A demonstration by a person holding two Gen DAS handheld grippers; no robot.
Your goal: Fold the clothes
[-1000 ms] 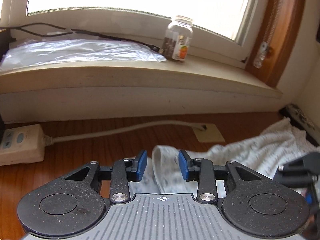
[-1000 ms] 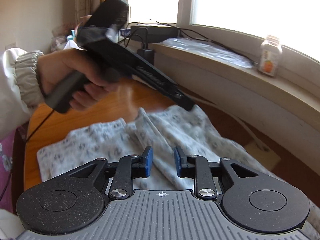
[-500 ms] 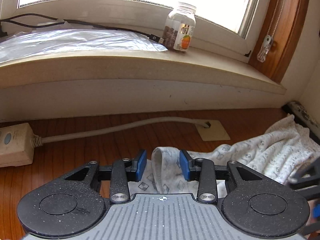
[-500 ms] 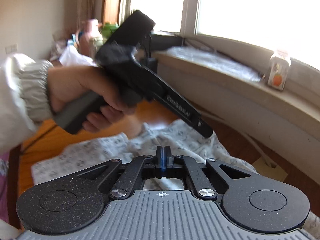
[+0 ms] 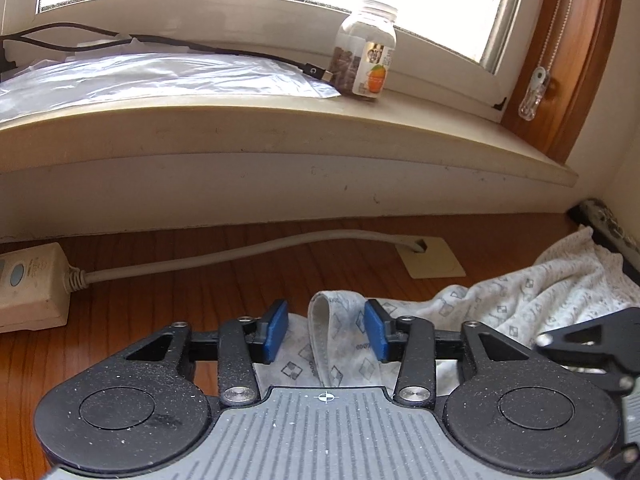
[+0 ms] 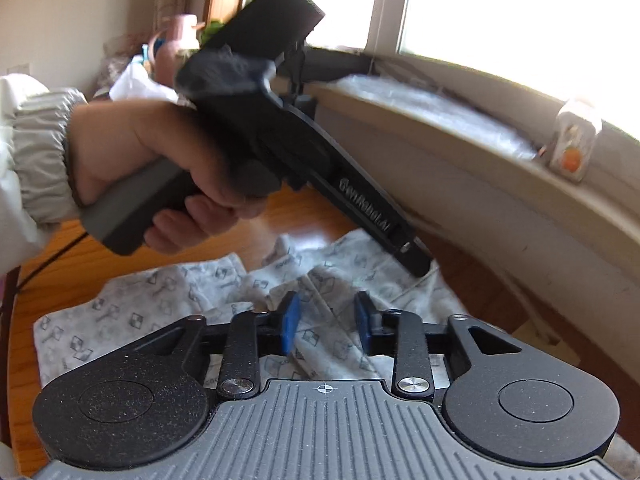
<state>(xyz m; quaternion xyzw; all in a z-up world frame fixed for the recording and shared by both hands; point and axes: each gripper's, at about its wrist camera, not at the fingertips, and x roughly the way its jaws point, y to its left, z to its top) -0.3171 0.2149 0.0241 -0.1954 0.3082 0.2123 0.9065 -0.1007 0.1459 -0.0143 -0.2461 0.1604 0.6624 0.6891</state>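
I see the wooden bench filling the lower half of the left wrist view, with the pale window ledge running across the frame above it. The patterned garment lies spread on the bench: in the right wrist view it covers the lower centre of the frame, and in the left wrist view it bunches toward the right edge, with a raised fold of its hem at lower centre.

My left gripper sits at the bottom centre of its own view, jaws released and just widened a little; the raised fold stands between the blue pads without either pad pressing it. In the right wrist view the same gripper runs down from the upper left, held by a hand with a gathered white sleeve, its tip just over the cloth.

My right gripper is at the bottom centre of its view, jaws just reopened and released, with cloth lying beneath the gap, not pinched.

A crinkled plastic sheet lies on the ledge at upper left. A power strip sits at the left edge, its grey cable crossing to a floor plate. A small jar stands on the ledge, upper centre.
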